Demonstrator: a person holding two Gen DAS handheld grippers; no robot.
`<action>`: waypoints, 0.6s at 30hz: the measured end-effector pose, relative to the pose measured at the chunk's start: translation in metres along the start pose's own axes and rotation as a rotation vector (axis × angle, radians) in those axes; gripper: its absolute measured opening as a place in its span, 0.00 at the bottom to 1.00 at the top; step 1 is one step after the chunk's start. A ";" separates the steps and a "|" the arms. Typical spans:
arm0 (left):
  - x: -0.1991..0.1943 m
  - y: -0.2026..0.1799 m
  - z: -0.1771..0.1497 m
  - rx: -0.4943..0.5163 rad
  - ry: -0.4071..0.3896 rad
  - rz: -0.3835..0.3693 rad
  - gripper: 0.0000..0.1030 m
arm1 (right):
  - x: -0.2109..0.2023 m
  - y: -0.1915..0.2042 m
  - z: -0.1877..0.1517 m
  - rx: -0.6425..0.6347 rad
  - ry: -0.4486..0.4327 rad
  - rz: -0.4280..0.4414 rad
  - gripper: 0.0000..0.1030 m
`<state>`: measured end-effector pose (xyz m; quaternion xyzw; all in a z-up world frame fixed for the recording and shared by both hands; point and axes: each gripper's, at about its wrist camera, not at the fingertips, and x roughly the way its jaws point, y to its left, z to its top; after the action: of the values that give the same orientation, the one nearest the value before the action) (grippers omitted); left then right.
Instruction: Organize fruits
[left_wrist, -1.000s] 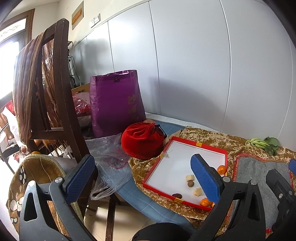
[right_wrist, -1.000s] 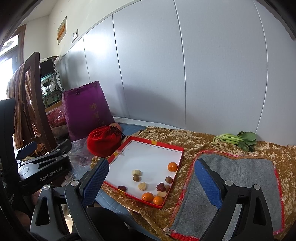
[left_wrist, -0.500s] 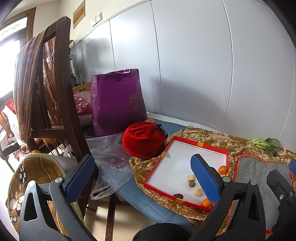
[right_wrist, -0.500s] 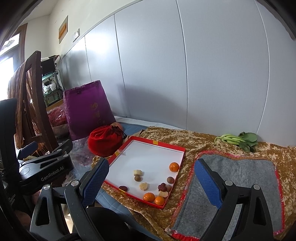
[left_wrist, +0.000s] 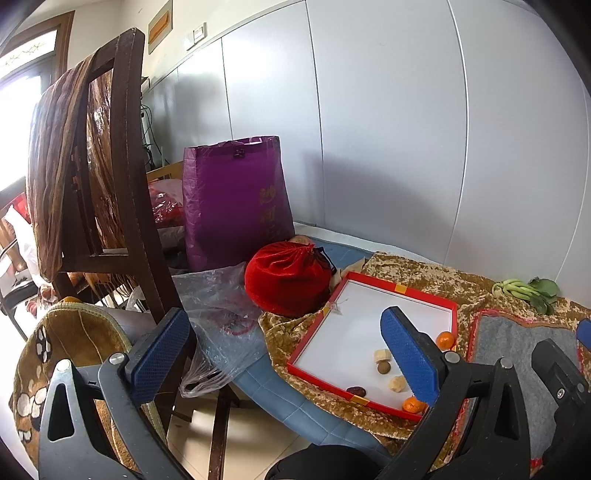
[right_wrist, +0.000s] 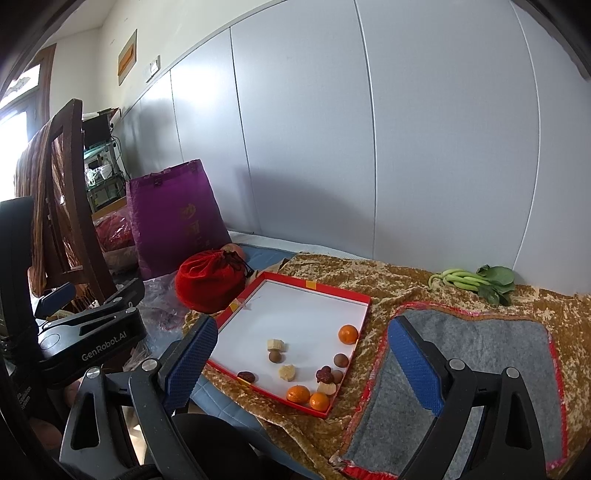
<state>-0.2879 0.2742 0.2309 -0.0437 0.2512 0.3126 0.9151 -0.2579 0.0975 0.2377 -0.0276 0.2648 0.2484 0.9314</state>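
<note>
A red-rimmed white tray (right_wrist: 295, 310) lies on a gold cloth and holds small fruits: three oranges, one at the right rim (right_wrist: 348, 333) and two at the near corner (right_wrist: 298, 393), brown round fruits (right_wrist: 275, 356), dark red dates (right_wrist: 246, 376) and pale pieces (right_wrist: 287, 372). The tray also shows in the left wrist view (left_wrist: 369, 306). My right gripper (right_wrist: 301, 360) is open and empty, held back from the tray. My left gripper (left_wrist: 284, 354) is open and empty, left of the tray, and shows in the right wrist view (right_wrist: 88, 325).
A red drawstring pouch (right_wrist: 208, 282) and a purple bag (right_wrist: 173, 218) stand left of the tray. A grey mat with red trim (right_wrist: 480, 343) lies to the right, green vegetables (right_wrist: 476, 280) behind it. A wooden chair (left_wrist: 107, 177) and a plastic bag (left_wrist: 218, 306) are at left.
Both grippers have drifted slightly; the scene has shifted a little in both views. Both stay open and empty. Nothing on the tray has moved.
</note>
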 end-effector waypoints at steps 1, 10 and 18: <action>0.000 0.000 0.000 -0.001 -0.001 0.001 1.00 | 0.000 0.000 0.000 0.000 0.001 0.001 0.92; -0.001 0.000 0.001 -0.004 -0.001 0.001 1.00 | 0.002 0.000 0.000 0.004 0.002 0.004 0.92; 0.000 -0.001 0.002 0.001 0.002 0.003 1.00 | 0.007 -0.001 -0.002 0.006 0.011 0.002 0.92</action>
<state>-0.2865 0.2741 0.2319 -0.0430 0.2525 0.3137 0.9143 -0.2528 0.0991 0.2322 -0.0260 0.2707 0.2482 0.9297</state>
